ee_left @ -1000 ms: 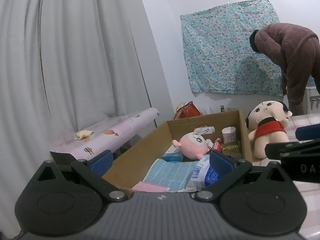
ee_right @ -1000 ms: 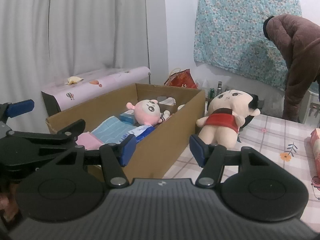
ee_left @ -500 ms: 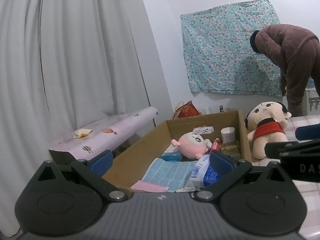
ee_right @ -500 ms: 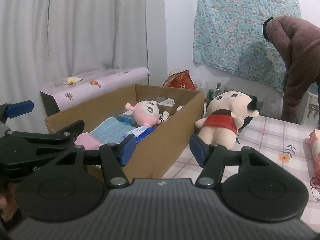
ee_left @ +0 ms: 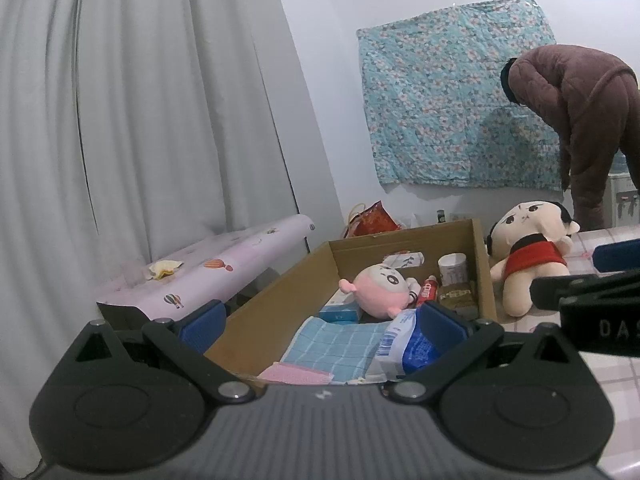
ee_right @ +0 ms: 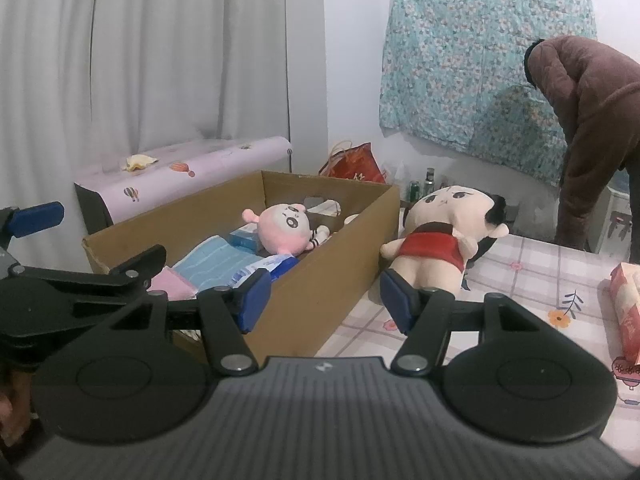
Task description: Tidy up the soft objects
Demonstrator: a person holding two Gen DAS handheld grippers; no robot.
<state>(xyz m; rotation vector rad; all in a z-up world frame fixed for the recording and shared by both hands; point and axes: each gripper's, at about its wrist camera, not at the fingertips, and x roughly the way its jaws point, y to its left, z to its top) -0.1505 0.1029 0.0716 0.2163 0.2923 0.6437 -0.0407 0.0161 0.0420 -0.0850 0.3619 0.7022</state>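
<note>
You are holding both tools level in front of the cardboard box, which is sitting on the counter with its open top facing up, so soft things can simply be dropped in. Your left hand-held gripper is hovering over the near end of the box with its jaws spread wide and nothing between them. Your right hand-held gripper is also standing open and empty, straddling the box's right wall, one pad over the box and the other over the checked cloth.

The pink plush is already lying inside the box, resting on a blue towel beside a blue packet, probably because the flat soft items make a bed for it. The big doll in the red top is lying on the counter just outside the box, leaning close to its right wall; it looks like the piece not yet put away, and your right tool is pointing roughly toward it. Its bulk suggests you will need a wide bite on the body or a limb.

A person in a brown coat is bending over at the back, well apart from your work.
</note>
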